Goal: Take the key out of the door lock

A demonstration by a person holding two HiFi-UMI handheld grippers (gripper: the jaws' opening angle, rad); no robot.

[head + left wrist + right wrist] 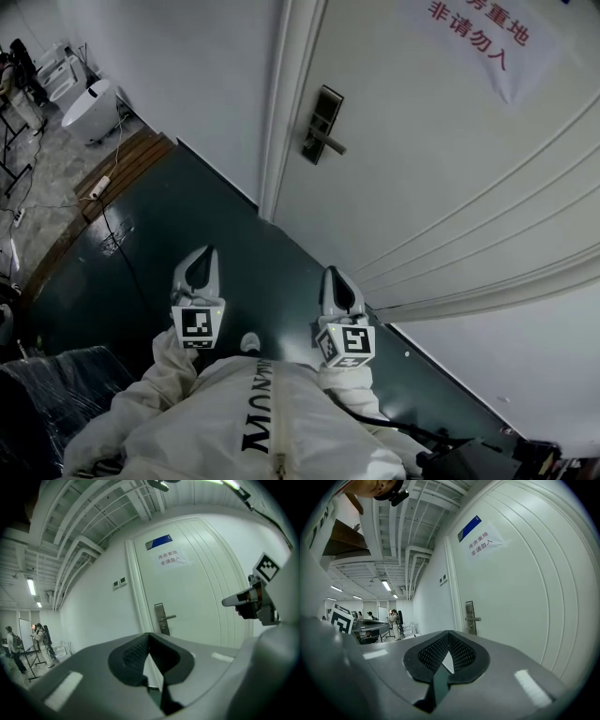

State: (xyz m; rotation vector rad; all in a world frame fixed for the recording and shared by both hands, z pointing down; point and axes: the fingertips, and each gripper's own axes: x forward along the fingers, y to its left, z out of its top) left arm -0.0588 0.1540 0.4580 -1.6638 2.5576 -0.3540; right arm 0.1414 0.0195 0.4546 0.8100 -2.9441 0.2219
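Door lock (322, 124) sits on white door (441, 197), paper sign (483, 37) above it.

I am holding my left gripper (206, 255) and right gripper (333, 274) side by side, well apart from the white panelled door (450, 159) ahead. The metal lock plate (322, 127) with its lever handle is sitting at the door's left edge. A white wall (187, 66) is lying left of the door, and a paper notice (487, 37) is hanging higher up on it.

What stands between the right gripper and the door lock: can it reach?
Probably yes, once brought closer. Nothing stands between the right gripper and the door lock, only dark floor; its fingers are shut and empty.
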